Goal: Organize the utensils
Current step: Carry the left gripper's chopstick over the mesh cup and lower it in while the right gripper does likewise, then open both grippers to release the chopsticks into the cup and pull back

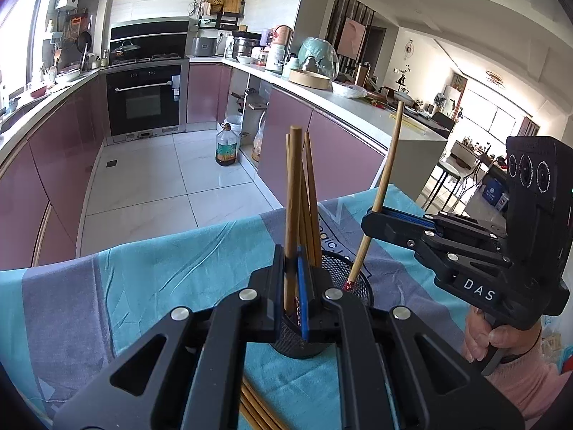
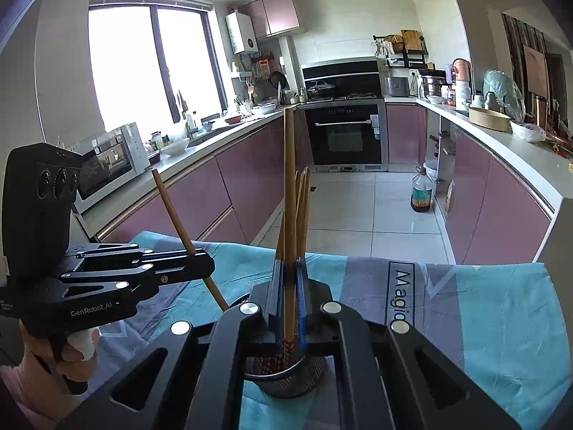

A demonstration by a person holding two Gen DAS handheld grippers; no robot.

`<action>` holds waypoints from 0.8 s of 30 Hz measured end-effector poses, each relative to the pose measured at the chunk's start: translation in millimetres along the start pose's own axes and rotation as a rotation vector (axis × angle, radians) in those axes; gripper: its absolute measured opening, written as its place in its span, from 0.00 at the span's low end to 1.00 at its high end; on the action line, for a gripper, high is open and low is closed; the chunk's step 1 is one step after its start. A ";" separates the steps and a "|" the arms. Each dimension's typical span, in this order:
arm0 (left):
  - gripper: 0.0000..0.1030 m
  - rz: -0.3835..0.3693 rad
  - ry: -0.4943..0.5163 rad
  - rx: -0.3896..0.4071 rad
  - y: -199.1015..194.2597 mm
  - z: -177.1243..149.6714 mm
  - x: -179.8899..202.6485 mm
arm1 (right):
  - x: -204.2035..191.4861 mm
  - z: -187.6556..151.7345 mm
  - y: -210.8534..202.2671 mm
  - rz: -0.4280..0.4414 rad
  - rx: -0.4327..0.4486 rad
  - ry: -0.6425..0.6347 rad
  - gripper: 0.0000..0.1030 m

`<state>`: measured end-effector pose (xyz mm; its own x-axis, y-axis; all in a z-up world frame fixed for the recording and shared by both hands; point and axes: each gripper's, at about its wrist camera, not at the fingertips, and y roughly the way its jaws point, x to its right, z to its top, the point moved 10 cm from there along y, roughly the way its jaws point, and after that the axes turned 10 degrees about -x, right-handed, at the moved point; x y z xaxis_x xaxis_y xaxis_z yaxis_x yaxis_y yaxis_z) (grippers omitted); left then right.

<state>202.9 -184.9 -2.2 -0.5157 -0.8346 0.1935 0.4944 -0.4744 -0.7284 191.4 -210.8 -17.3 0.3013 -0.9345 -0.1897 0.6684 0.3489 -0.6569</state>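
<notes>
Teal-and-grey cloth [image 1: 161,286] covers the table, bearing a mesh holder [image 2: 286,383].

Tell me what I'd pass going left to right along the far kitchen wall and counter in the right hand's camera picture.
Window → microwave → white bowl → water heater → oven → oil bottle on the floor → round beige tub.

A mesh holder [image 1: 343,279] stands on a cloth-covered table [image 1: 161,286], several chopsticks [image 1: 309,208] upright in it. The left gripper [image 1: 297,286] and right gripper [image 2: 290,304] each hold one chopstick above it, side by side. More chopsticks [image 1: 258,412] lie on the cloth nearer the person. Kitchen counters [image 2: 222,147] run behind.
</notes>
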 end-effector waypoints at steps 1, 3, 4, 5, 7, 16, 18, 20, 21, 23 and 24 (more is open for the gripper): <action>0.07 -0.002 0.000 -0.003 0.1 0.1 -0.7 | 0.6 -1.0 2.7 -0.001 -0.010 0.001 0.05; 0.07 -0.008 0.002 -0.008 3.0 3.8 0.9 | 2.1 -2.9 8.3 0.000 -0.027 0.010 0.06; 0.07 -0.007 0.004 -0.012 4.1 5.0 0.2 | 2.8 -3.9 11.2 0.003 -0.038 0.014 0.06; 0.07 -0.006 0.007 -0.016 5.1 6.3 0.3 | 3.6 -4.9 14.2 0.006 -0.048 0.019 0.06; 0.07 -0.009 0.008 -0.023 8.3 8.7 0.9 | 6.2 -6.3 19.4 0.009 -0.063 0.029 0.07; 0.08 0.007 -0.017 -0.059 34.7 17.3 -7.4 | 10.1 -3.8 30.0 0.010 -0.086 0.052 0.07; 0.08 -0.001 -0.022 -0.065 39.6 17.2 -8.9 | 10.0 -4.3 29.7 0.013 -0.084 0.057 0.07; 0.09 -0.001 -0.025 -0.064 42.5 17.8 -10.2 | 9.3 -5.2 28.6 0.013 -0.081 0.057 0.08; 0.09 -0.002 -0.026 -0.062 43.1 17.9 -11.0 | 9.3 -6.1 27.8 0.013 -0.080 0.058 0.09; 0.13 -0.004 -0.032 -0.057 43.7 17.8 -13.4 | 10.3 -6.6 25.8 0.009 -0.075 0.058 0.13; 0.15 -0.003 -0.037 -0.053 43.6 17.9 -15.3 | 10.4 -6.8 24.2 0.008 -0.071 0.058 0.13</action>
<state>244.9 -197.8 -25.1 -0.4902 -0.8436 0.2192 0.4549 -0.4622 -0.7612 206.0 -212.6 -40.1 0.2650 -0.9349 -0.2361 0.6154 0.3525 -0.7050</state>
